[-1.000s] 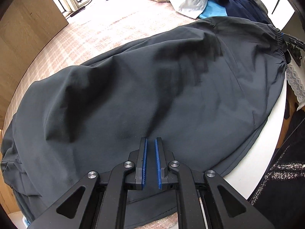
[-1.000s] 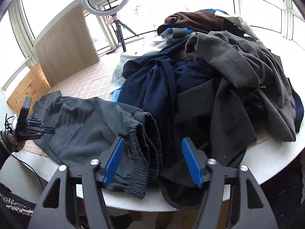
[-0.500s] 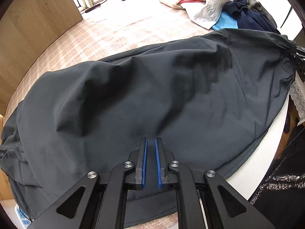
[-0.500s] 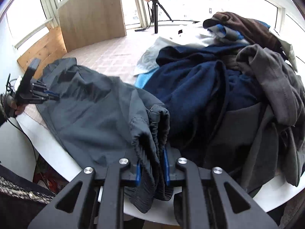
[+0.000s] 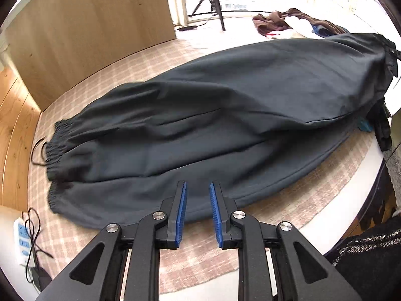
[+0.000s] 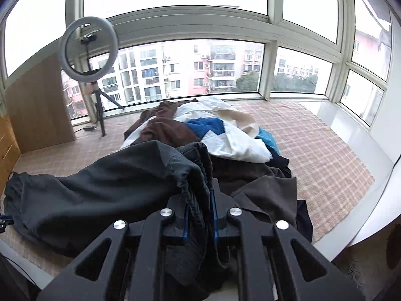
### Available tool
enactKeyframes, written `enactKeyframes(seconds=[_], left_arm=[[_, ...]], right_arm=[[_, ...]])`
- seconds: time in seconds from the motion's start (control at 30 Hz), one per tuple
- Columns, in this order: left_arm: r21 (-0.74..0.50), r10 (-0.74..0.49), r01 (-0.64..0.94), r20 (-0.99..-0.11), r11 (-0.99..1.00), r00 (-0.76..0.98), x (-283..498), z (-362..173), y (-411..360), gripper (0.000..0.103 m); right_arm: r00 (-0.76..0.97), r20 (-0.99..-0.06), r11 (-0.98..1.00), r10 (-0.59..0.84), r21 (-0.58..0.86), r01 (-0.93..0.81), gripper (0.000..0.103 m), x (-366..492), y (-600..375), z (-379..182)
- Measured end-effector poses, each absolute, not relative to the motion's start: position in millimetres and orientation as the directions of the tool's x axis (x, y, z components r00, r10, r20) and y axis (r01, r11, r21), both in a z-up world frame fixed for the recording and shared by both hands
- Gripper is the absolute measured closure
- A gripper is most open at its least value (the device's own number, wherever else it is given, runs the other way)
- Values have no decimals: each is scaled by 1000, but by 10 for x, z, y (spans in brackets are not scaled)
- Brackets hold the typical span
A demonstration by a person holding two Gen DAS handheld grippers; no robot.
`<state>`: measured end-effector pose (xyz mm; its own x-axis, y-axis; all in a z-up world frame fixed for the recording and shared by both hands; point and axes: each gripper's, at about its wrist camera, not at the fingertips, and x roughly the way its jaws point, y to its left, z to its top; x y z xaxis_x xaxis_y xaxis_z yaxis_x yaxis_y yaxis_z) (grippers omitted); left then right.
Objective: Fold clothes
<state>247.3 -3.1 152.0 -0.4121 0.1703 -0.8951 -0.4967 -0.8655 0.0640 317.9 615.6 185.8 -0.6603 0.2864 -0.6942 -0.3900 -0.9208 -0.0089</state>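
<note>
The left gripper [image 5: 198, 210], whose jaws were nearly together and pressed into the dark trousers [image 5: 225, 115] half a second ago, now has its jaws apart with nothing between them, and it has drawn back toward the near edge of the desk [image 5: 333, 220]. The right gripper [image 6: 199, 215], open a second ago, is clamped on the gathered waistband and has raised it, so that end hangs off the surface while the rest trails away to 9 o'clock. I judge this to mean the left side has let the cloth go and the right side now carries it alone, which fits either straightening the garment or bringing the waist over toward the cuffs.

In the left wrist view the trousers lie lengthwise across the checked cloth on the desk, legs one over the other, elastic cuffs at 9 o'clock and waist rising at 2 o'clock. Their near hem lies just ahead of the open left jaws, at 12 o'clock, apart from the pads. Behind the raised waistband, at 12 o'clock in the right wrist view, sits the pile of other clothes [image 6: 225, 135].
</note>
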Motion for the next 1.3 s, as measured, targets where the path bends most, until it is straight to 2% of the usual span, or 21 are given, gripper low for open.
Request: enactKeyframes(seconds=[0.07, 0.17, 0.27, 0.37, 0.4, 0.43, 0.53, 0.57, 0.67, 0.73, 0.83, 0.9, 1.03, 1.07, 1.1, 1.17, 1.2, 1.23, 1.3], left_arm=[[83, 134, -453, -894, -888, -427, 2415, 1542, -264, 83], [113, 76, -384, -892, -917, -445, 2322, 1572, -621, 76], [144, 17, -312, -888, -939, -459, 2228, 1603, -979, 72], [156, 2, -298, -883, -942, -469, 2015, 1659, -1232, 59], [157, 6, -304, -881, -940, -472, 1922, 1682, -1297, 58], [143, 22, -314, -883, -938, -469, 1620, 1514, -1399, 57], [76, 88, -350, -899, -933, -429, 1268, 1473, -1542, 44], [58, 102, -356, -904, -933, -415, 1160, 1445, -1592, 39], [-29, 168, -367, -921, -930, -351, 889, 1331, -1742, 39], [-101, 227, -378, -925, -920, -305, 768, 1246, -1825, 39], [-154, 282, -419, -922, -895, -265, 734, 1199, -1841, 46], [-177, 304, -436, -922, -882, -240, 729, 1178, -1824, 58], [-145, 285, -484, -931, -863, -229, 764, 1106, -1753, 70], [-132, 276, -487, -932, -863, -236, 770, 1094, -1741, 75], [-119, 266, -490, -933, -864, -244, 776, 1085, -1728, 87], [-107, 261, -488, -929, -866, -261, 791, 1092, -1714, 88], [-110, 268, -484, -925, -868, -270, 801, 1110, -1715, 90], [-114, 274, -479, -920, -870, -279, 811, 1128, -1715, 91], [-102, 274, -474, -911, -874, -309, 812, 1241, -1726, 95]], right_arm=[[-593, -763, -933, 258, -37, -359, 90, 3005, 6259, 1668], [-499, -804, -933, 323, -182, -310, 88, 2886, 6150, 1457], [-499, -787, -923, 364, -231, -309, 79, 3026, 6037, 1572], [-537, -738, -903, 409, -243, -354, 73, 3245, 5882, 1933], [-562, -724, -907, 400, -226, -355, 72, 3308, 5779, 2065], [-593, -721, -925, 359, -189, -331, 69, 3344, 5635, 2178], [-649, -735, -980, 195, -121, -158, 60, 3242, 4930, 2263], [-647, -750, -990, 141, -110, -88, 58, 3144, 4632, 2166], [-588, -808, -988, -22, -74, 139, 58, 2788, 3647, 1664], [-522, -849, -958, -75, -84, 275, 58, 2542, 2972, 1199], [-422, -903, -896, -80, -120, 427, 58, 2238, 2118, 567], [-381, -922, -863, -65, -140, 486, 58, 2083, 1741, 270], [-359, -933, -816, 27, -228, 531, 58, 1836, 1454, -73], [-341, -940, -816, 24, -216, 537, 58, 1786, 1451, -115], [-320, -947, -817, 16, -197, 542, 58, 1740, 1455, -149], [-289, -957, -815, 17, -181, 550, 73, 1678, 1477, -192], [-272, -962, -815, 28, -180, 550, 98, 1653, 1493, -223], [-271, -962, -820, 24, -174, 546, 101, 1635, 1528, -205], [-279, -960, -831, 5, -159, 533, 101, 1603, 1612, -133]])
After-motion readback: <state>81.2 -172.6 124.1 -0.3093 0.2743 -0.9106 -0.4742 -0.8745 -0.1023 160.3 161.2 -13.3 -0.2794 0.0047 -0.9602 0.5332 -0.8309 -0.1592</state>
